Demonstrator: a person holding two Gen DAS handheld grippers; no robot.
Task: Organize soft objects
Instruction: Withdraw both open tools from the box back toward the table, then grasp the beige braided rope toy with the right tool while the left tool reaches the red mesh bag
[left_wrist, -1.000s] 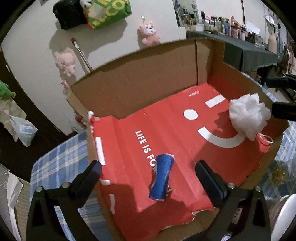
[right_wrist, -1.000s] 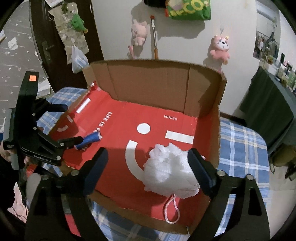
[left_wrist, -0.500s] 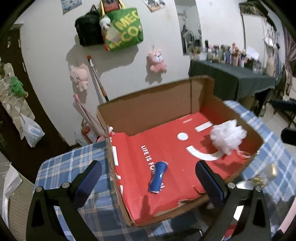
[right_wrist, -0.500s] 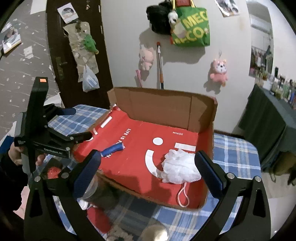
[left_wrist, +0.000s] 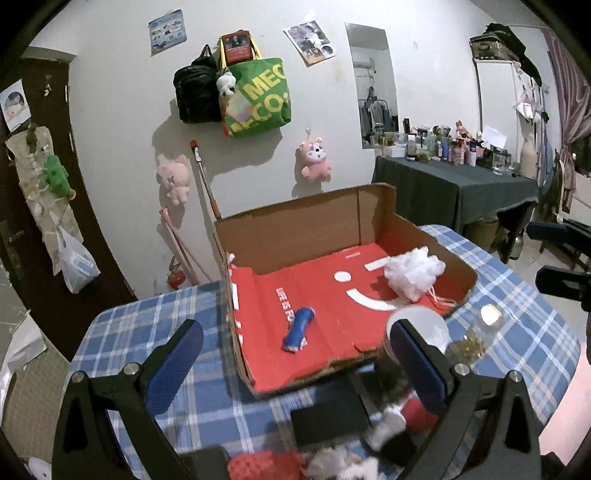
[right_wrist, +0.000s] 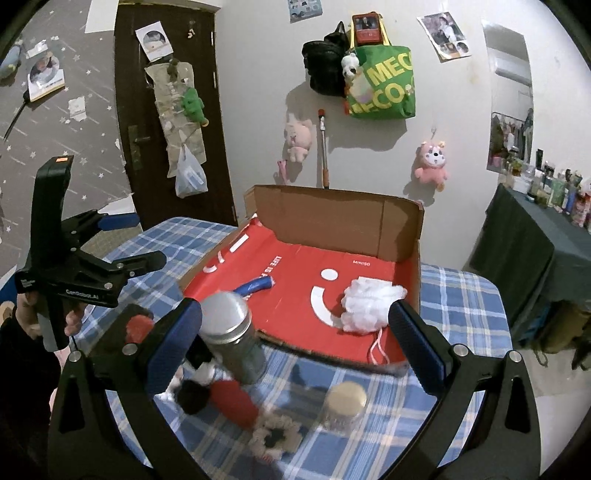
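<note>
Right now both sets of jaws stand wide apart with nothing between them. The right gripper (right_wrist: 295, 339) has just been opening, and its jaws are empty. The left gripper (left_wrist: 295, 354) is empty too. Both hang over the near side of the blue checked tablecloth (left_wrist: 122, 339), looking down at the cardboard box (right_wrist: 332, 218).

Two soft things already lie on the red floor of the box: a white bath pouf (right_wrist: 371, 304) near the right wall, and a rolled blue cloth (left_wrist: 298, 329) near the middle, well apart from it.

It looks like one put-away step is done and a new pick comes next. More soft things sit in front of the box: a red fuzzy thing (right_wrist: 232, 402), a black one (right_wrist: 192, 397), and a white frilly scrunchie (right_wrist: 275, 432). A metal-lidded jar (right_wrist: 231, 336) and a small glass jar (right_wrist: 345, 406) stand among them. Those are hard, so they should stay. The next move calls for dropping down over one soft thing, and squeezing gently without bumping the jars.
</note>
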